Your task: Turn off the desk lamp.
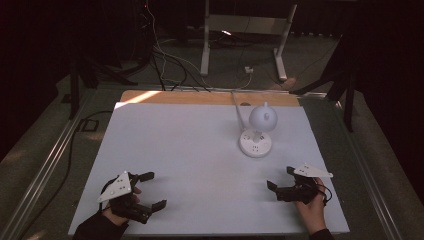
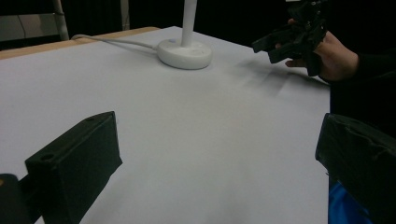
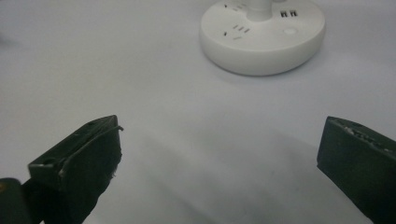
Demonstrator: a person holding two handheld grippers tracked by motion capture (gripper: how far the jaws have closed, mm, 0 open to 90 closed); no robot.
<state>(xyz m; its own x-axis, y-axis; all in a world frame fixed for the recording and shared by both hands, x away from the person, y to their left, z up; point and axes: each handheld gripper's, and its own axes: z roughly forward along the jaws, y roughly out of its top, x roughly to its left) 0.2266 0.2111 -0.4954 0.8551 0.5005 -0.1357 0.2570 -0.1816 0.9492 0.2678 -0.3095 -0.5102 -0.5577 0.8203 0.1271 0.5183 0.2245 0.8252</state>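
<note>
The right gripper [image 3: 219, 158] hangs low over the white table [image 3: 116, 60], its two black jaws spread wide with nothing between them. Ahead of the jaws, well apart from them, sits a round white lamp base [image 3: 261, 39] with sockets and a button on top.

Your lamp [image 1: 256, 131] is plain white all over, base, stem and round head alike, with small dark socket slots marked on the base and a white cord [image 1: 238, 107] trailing off it. It sits on a pale grey-white table [image 1: 190, 160] edged at the far side by a light wooden strip [image 1: 200, 97]. Both your left gripper [image 1: 152, 190] and right gripper [image 1: 280, 178] are black, each topped with a light grey plate.
</note>
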